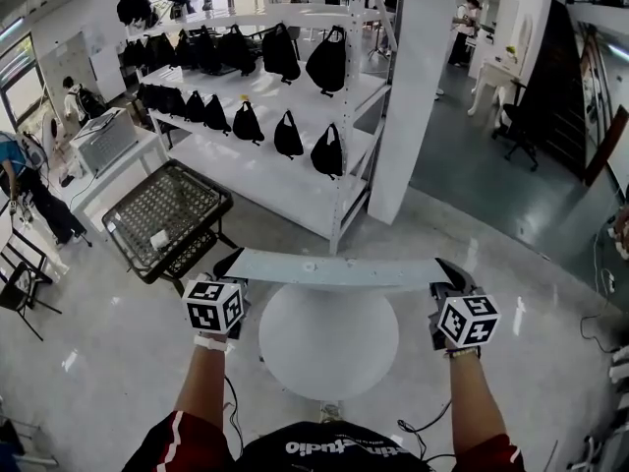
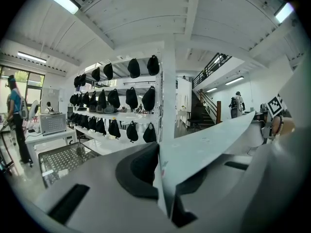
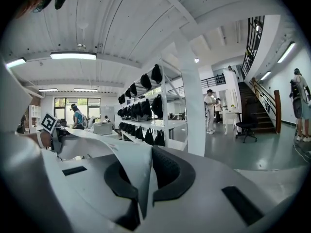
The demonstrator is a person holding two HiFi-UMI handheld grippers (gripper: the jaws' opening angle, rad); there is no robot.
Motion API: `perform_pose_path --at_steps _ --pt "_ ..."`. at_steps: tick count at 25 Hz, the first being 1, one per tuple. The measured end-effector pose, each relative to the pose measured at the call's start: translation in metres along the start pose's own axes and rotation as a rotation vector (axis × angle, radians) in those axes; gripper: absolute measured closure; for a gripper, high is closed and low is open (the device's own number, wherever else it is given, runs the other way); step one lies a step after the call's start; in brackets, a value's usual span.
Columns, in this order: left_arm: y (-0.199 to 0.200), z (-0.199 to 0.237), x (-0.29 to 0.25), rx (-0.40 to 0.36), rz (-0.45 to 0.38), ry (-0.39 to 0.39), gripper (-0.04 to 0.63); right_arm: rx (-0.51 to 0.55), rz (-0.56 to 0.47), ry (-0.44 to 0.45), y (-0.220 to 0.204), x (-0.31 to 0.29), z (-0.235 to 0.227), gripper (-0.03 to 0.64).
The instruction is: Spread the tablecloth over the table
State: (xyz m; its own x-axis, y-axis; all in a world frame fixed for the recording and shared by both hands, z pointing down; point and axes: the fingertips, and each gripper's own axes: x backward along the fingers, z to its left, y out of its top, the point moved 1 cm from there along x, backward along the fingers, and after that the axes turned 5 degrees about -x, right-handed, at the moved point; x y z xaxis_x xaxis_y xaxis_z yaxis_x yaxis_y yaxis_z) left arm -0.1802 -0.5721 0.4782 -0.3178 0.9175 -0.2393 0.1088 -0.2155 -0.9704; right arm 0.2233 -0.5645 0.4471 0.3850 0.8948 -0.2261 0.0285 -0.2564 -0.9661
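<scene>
Only head view shows table (image 1: 329, 352) under seemingly taut tablecloth (image 1: 334, 270).

This is looking like an open studio or workshop hall, where white shelving (image 1: 295, 96) at the far side is carrying rows of black bags (image 1: 327, 62). At the right a staircase (image 3: 261, 114) is climbing to a mezzanine, and people (image 3: 210, 110) are standing on the polished floor (image 1: 472, 165).
</scene>
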Motion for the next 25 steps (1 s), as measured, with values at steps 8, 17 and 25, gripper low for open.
perform_pose_path --at_steps 8,17,25 --pt "-0.069 -0.012 0.04 -0.02 0.118 -0.063 0.569 -0.04 0.071 -0.015 -0.06 0.034 0.025 0.583" --pt "-0.122 -0.031 0.072 0.146 0.184 -0.13 0.555 -0.1 0.132 -0.105 -0.119 0.069 0.037 0.575" --pt "-0.153 -0.053 0.093 0.133 0.241 -0.16 0.525 -0.066 0.187 -0.159 -0.145 0.114 0.044 0.545"
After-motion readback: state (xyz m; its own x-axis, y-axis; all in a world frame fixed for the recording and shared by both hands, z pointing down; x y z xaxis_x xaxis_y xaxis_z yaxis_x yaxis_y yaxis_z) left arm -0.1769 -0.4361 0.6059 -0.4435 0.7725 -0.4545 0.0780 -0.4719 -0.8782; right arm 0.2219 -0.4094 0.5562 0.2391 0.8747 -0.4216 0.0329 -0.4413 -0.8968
